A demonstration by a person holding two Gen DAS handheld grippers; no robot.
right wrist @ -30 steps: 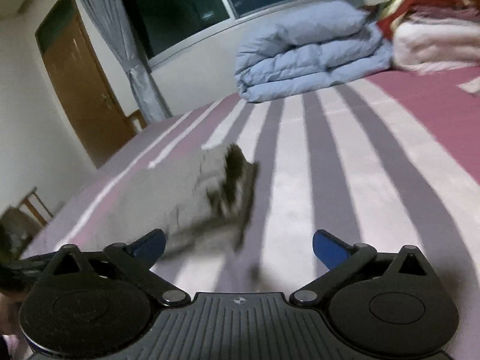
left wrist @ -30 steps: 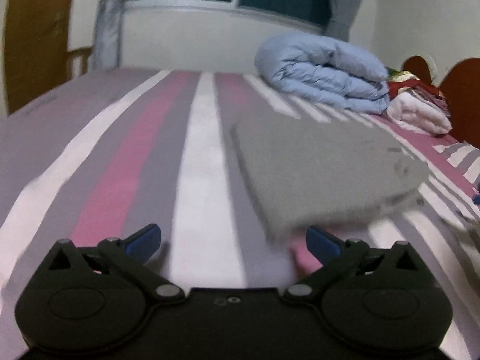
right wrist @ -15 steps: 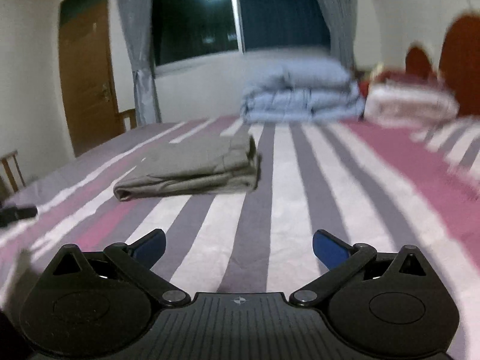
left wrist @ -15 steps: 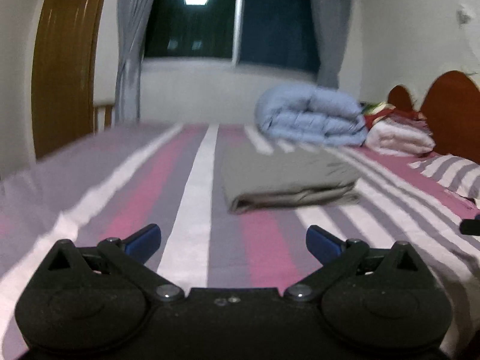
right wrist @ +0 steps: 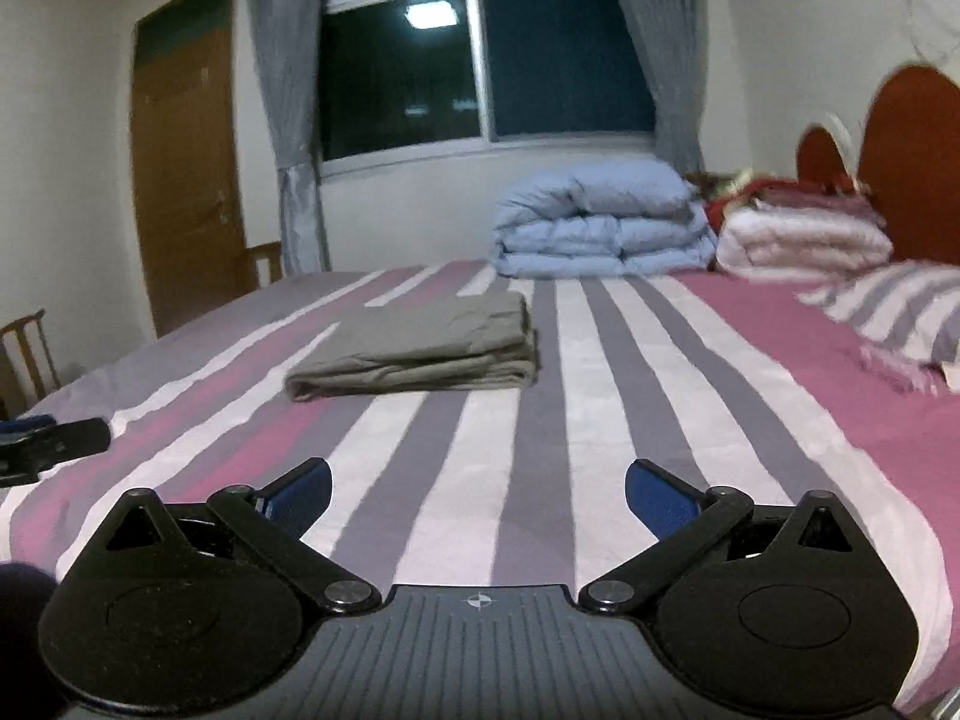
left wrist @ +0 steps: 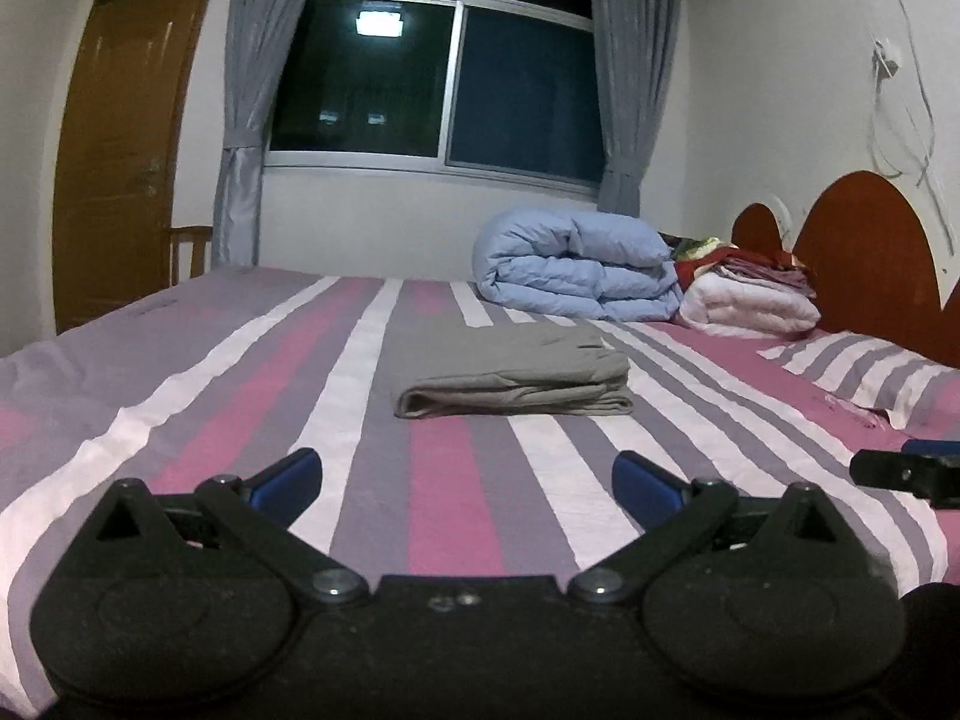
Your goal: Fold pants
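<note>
The grey pants (left wrist: 510, 375) lie folded into a flat rectangular stack on the striped bed (left wrist: 444, 516); in the right wrist view the pants (right wrist: 420, 354) sit left of centre. My left gripper (left wrist: 468, 480) is open and empty, well back from the stack. My right gripper (right wrist: 478, 489) is open too, with nothing between its blue fingers. Each gripper's tip shows in the other's view: the right gripper (left wrist: 906, 471) at the right edge, the left gripper (right wrist: 48, 447) at the left edge.
A folded light-blue duvet (left wrist: 576, 273) and a white and red pile of bedding (left wrist: 750, 300) lie at the far end by the wooden headboard (left wrist: 864, 252). A striped pillow (left wrist: 864, 375) lies at the right. A door (left wrist: 114, 168) and wooden chair (right wrist: 27, 354) stand left.
Both grippers have pulled back and risen away from the folded pants, which now look smaller and farther off. The views have levelled to show the window and walls.
</note>
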